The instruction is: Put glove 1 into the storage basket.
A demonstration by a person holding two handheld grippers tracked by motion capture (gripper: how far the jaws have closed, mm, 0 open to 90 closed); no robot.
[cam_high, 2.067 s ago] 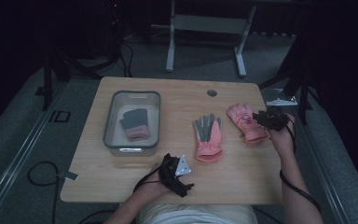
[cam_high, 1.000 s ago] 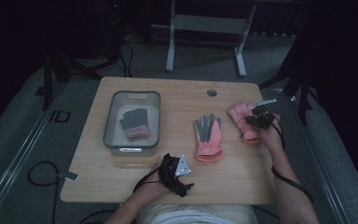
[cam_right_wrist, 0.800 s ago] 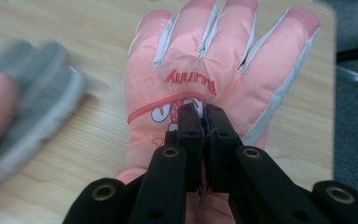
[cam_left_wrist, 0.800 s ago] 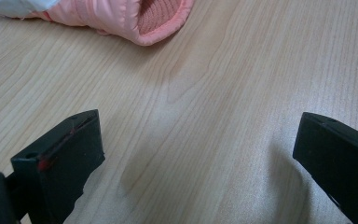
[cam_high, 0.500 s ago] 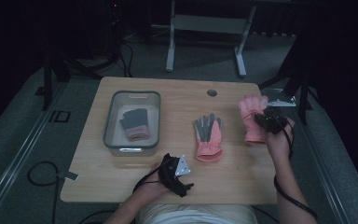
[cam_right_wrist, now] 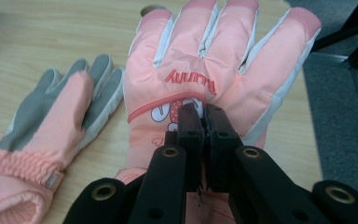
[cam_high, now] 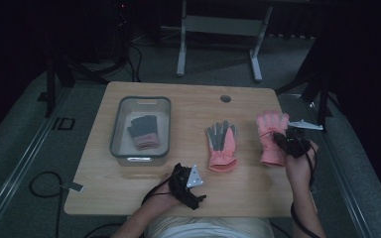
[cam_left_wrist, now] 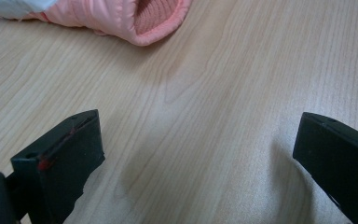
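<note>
We see the pink glove pinched in the right hand-held gripper, whose jaws are clenched on a fold of fabric at the back of the glove. Red lettering runs across the knuckles, upside down from this gripper's view; it seems to read "Runny", though we cannot be sure of every letter. Below it there is a cartoon print in white and red, partly hidden by the jaws. The fingers have pale grey side panels and point toward twelve o'clock, away from the gripper.

From the high view, this pink glove sits at about three o'clock on the tabletop, close to its right edge, with the right hand-held gripper gripping it from the right side.

The second glove lies flat near the centre of the tabletop, grey palm up, at nine o'clock from the held one and apart from it. A small tag shows at its cuff, too small to read.

The left hand-held gripper rests at six o'clock on the tabletop, its jaws spread wide with nothing between them; the second glove's cuff lies beyond them.

At nine o'clock stands a grey bin holding a dark grey glove with a pinkish cuff.
</note>
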